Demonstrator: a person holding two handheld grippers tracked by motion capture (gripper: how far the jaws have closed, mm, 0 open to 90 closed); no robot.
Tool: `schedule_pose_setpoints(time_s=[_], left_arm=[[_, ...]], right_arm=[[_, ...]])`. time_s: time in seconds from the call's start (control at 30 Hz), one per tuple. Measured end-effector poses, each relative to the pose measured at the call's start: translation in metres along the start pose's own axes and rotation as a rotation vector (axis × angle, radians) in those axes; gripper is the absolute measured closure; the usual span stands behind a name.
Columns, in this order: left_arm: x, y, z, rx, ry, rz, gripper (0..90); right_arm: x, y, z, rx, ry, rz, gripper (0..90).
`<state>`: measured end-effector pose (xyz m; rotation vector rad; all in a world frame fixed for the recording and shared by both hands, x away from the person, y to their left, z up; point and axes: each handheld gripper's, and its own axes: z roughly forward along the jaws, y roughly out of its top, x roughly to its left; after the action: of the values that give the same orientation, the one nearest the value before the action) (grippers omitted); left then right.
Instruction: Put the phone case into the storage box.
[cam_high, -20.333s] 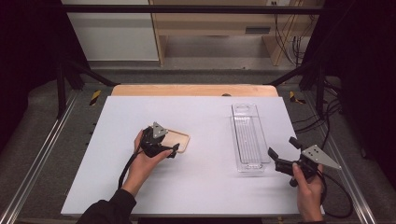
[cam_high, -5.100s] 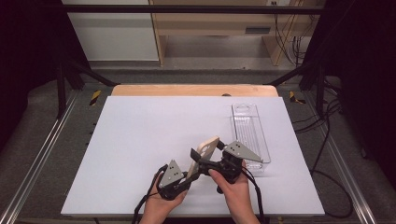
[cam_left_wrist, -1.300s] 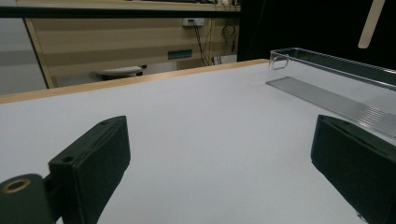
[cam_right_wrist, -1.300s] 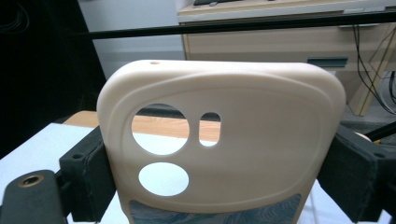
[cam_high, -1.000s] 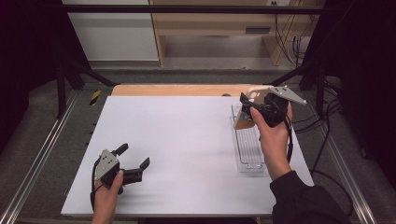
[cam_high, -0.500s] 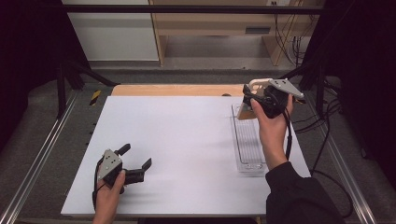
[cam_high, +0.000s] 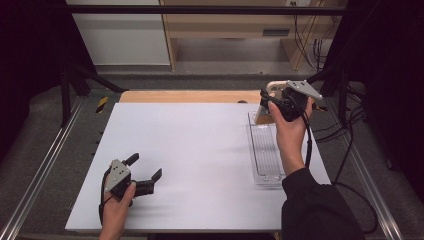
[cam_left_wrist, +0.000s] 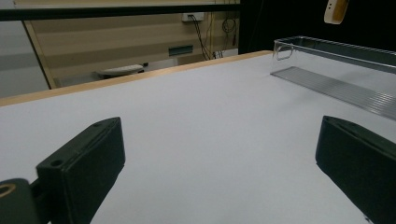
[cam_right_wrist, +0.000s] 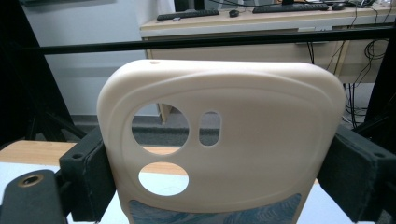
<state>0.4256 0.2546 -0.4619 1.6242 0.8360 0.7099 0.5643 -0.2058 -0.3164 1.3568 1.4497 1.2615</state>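
Observation:
My right gripper (cam_high: 270, 103) is shut on a cream phone case (cam_high: 261, 116) and holds it upright above the far end of a clear plastic tray (cam_high: 267, 150). In the right gripper view the case (cam_right_wrist: 224, 154) stands between both black pads, with its camera cut-outs at the left. The left gripper view has the same case (cam_left_wrist: 335, 10) hanging at the top right, over the tray (cam_left_wrist: 336, 79). My left gripper (cam_high: 146, 166) rests low on the white table near the front left corner. Its jaws (cam_left_wrist: 219, 158) stand wide open with nothing between them.
The white tabletop (cam_high: 200, 150) has a wooden strip (cam_high: 190, 96) along its far edge. Metal rails (cam_high: 45, 170) run along both sides. Cables (cam_high: 350, 150) trail at the right, and a desk (cam_high: 235, 25) stands behind the table.
My right hand has carried the phone case a little farther toward the table's back edge, over the tray's far end. The left gripper has stayed in place.

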Motion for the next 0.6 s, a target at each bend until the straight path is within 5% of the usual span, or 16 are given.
schedule_pose_setpoints(time_s=[0.6], left_arm=[[-0.0001, -0.0007, -0.0013, 0.001, -0.008, 0.011, 1.4]], right_arm=[[-0.0069, -0.0006, -0.0051, -0.011, -0.002, 0.013, 11.3]])
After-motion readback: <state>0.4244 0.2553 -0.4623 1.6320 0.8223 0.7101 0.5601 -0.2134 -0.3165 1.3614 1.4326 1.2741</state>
